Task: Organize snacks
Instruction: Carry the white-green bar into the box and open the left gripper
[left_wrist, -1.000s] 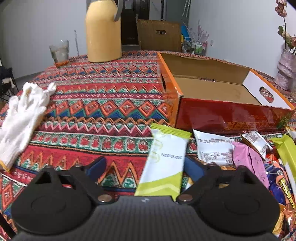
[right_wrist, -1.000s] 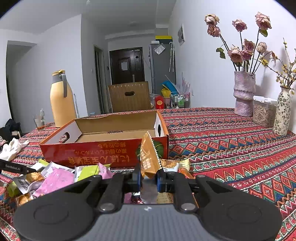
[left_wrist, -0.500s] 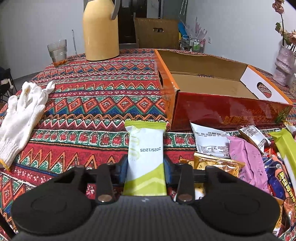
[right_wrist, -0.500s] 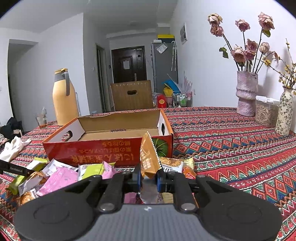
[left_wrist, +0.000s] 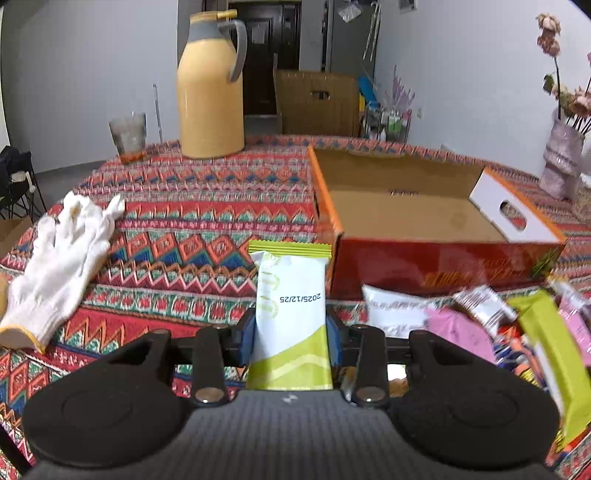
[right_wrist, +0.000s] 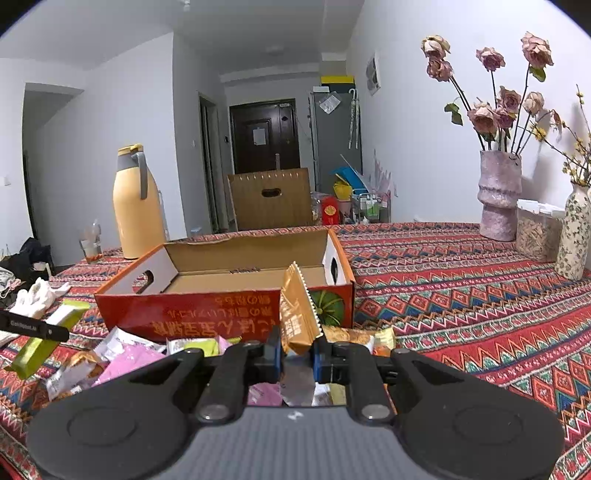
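My left gripper (left_wrist: 290, 338) is shut on a white and green snack packet (left_wrist: 290, 310), lifted above the patterned tablecloth. The same packet (right_wrist: 44, 332) shows at the left edge of the right wrist view. My right gripper (right_wrist: 297, 354) is shut on an orange-brown snack packet (right_wrist: 297, 314), which stands upright in front of the box. An open red cardboard box (left_wrist: 443, 262) (right_wrist: 221, 317) with a bare brown inside lies just beyond both grippers. Several loose snack packets (left_wrist: 461, 325) (right_wrist: 125, 360) are heaped in front of it.
A white glove (left_wrist: 62, 266) lies at the left. A yellow thermos jug (left_wrist: 210, 88) and a glass (left_wrist: 127, 136) stand at the far left of the table. Flower vases (right_wrist: 498, 199) and a jar (right_wrist: 535, 232) stand at the right near the wall.
My left gripper closed on the white and green packet and lifted it off the cloth. My right gripper kept still, gripping the orange-brown packet.
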